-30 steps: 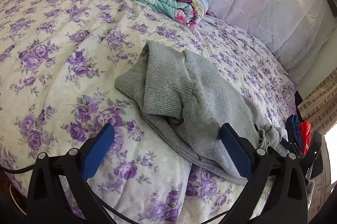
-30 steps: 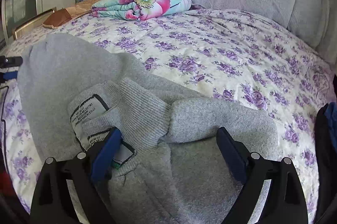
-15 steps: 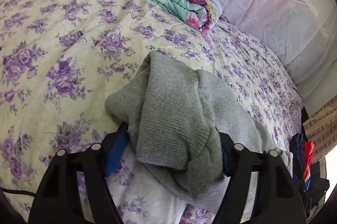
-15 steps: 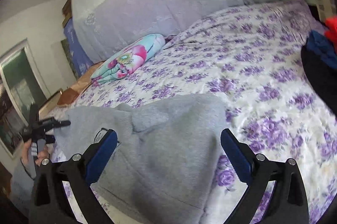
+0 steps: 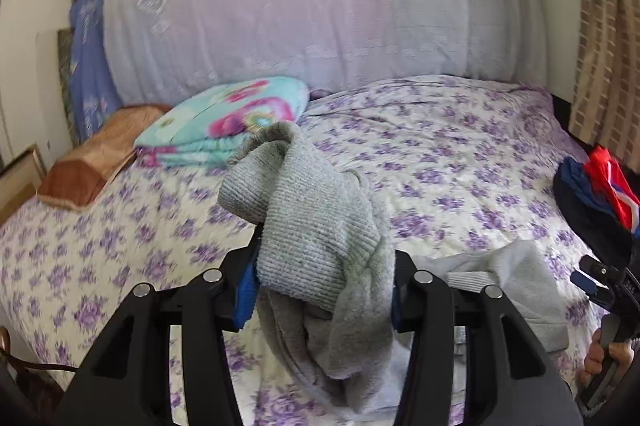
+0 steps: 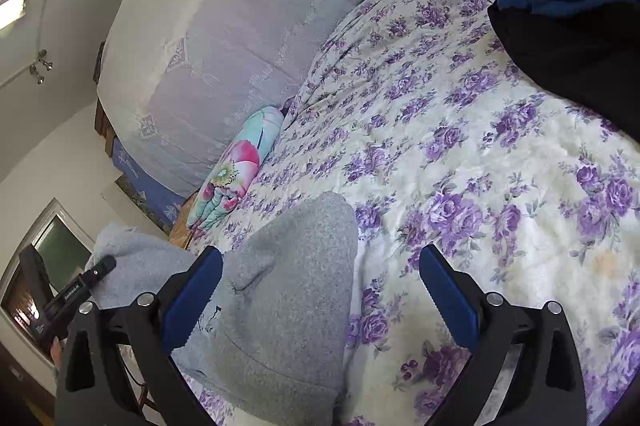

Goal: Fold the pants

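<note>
- Closing on the grey pants (image 5: 320,226), the left gripper (image 5: 322,290) lifts a bunched ribbed end off the bed (image 5: 460,161) to spread it.
- Right gripper (image 6: 320,296) hangs open-jawed over the rest, holding nothing.

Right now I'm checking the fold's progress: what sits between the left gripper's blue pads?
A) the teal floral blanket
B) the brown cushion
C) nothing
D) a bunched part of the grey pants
D: the left gripper is closing with bunched grey pants between its pads, raised off the bedspread.
</note>
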`<state>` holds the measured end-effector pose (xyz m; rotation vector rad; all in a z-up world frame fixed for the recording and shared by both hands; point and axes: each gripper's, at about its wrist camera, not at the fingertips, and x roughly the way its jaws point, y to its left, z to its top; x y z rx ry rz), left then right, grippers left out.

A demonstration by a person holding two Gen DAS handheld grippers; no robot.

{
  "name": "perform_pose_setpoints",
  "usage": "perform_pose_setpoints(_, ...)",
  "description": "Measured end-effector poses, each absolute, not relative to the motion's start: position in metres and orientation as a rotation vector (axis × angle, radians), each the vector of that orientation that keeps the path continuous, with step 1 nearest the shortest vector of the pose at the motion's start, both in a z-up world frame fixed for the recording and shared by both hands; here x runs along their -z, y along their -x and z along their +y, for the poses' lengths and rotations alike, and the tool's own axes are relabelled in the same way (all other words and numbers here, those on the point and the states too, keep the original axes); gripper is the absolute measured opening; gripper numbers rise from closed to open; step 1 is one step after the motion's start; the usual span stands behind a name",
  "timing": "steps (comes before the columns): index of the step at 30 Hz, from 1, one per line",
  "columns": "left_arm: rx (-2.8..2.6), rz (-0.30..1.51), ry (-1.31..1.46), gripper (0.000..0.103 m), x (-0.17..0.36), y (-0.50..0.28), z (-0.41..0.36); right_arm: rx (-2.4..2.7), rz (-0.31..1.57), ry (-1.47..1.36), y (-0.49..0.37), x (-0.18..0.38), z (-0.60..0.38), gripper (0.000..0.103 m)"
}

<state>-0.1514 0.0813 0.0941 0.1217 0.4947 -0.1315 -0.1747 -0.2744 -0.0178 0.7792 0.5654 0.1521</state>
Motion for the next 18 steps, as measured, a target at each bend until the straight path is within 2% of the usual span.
perform_pose_setpoints(6, 0.297, 0.44, -0.351, 0.046, -0.086, 0.165, -0.049, -0.11, 0.482, -0.824, 0.198, 0.014, -0.303, 0.099)
perform_pose_setpoints(11, 0.368, 0.589, -0.582, 0.051, -0.004, 0.161, -0.138, -0.048, 0.407, -0.913, 0.215, 0.018, -0.337, 0.099)
perform_pose_setpoints(12, 0.375, 0.595, -0.611, 0.057, 0.008, 0.164, -0.144, -0.051, 0.406, -0.923, 0.215, 0.019, -0.342, 0.099)
perform_pose_setpoints(13, 0.402, 0.589, -0.603, 0.07, 0.01, 0.17, -0.144, -0.053, 0.404, -0.923, 0.215, 0.018, -0.344, 0.099)
perform_pose_setpoints(15, 0.512, 0.6, -0.515, 0.084, -0.004, 0.18, -0.137, -0.041, 0.397, -0.908, 0.215, 0.018, -0.345, 0.099)
perform_pose_setpoints(18, 0.581, 0.546, -0.418, 0.094, -0.039, 0.191, -0.12, -0.048, 0.428, -0.9, 0.208, 0.023, -0.342, 0.099)
